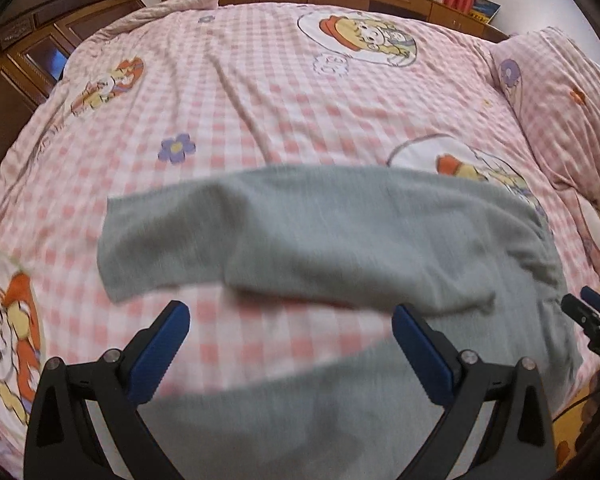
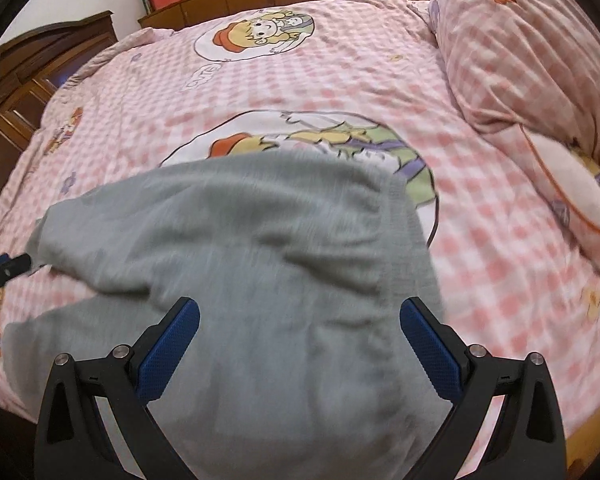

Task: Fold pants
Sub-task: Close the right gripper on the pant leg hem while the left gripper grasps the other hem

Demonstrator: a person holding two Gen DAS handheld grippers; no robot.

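The left gripper (image 1: pixel 290 334) has its jaws spread wide and empty, with pink bedding showing between the blue pads (image 1: pixel 422 354). The right gripper (image 2: pixel 300 330) is likewise wide and empty, its jaws poised over grey fabric without pinching it.

The pants (image 1: pixel 340 232) lie on the bed (image 1: pixel 260 92) directly ahead of and partly beneath both grippers. In the left wrist view, 1 leg runs crosswise in front of the jaws, its free end (image 1: pixel 112 248) to the left, while a 2nd leg passes under the jaws toward the lower frame. The 2 legs diverge leftward, with bedding visible between them. The long axis of the garment therefore runs left to right across both views.

In the right wrist view, the bunched, wider part of the pants (image 2: pixel 380 200) lies just ahead of the right jaws; this appears to be the waist end, though blur prevents confirmation. The right gripper is judged nearer the waist, the left nearer the leg ends.

A pillow (image 2: pixel 520 60) lies well apart to the right.
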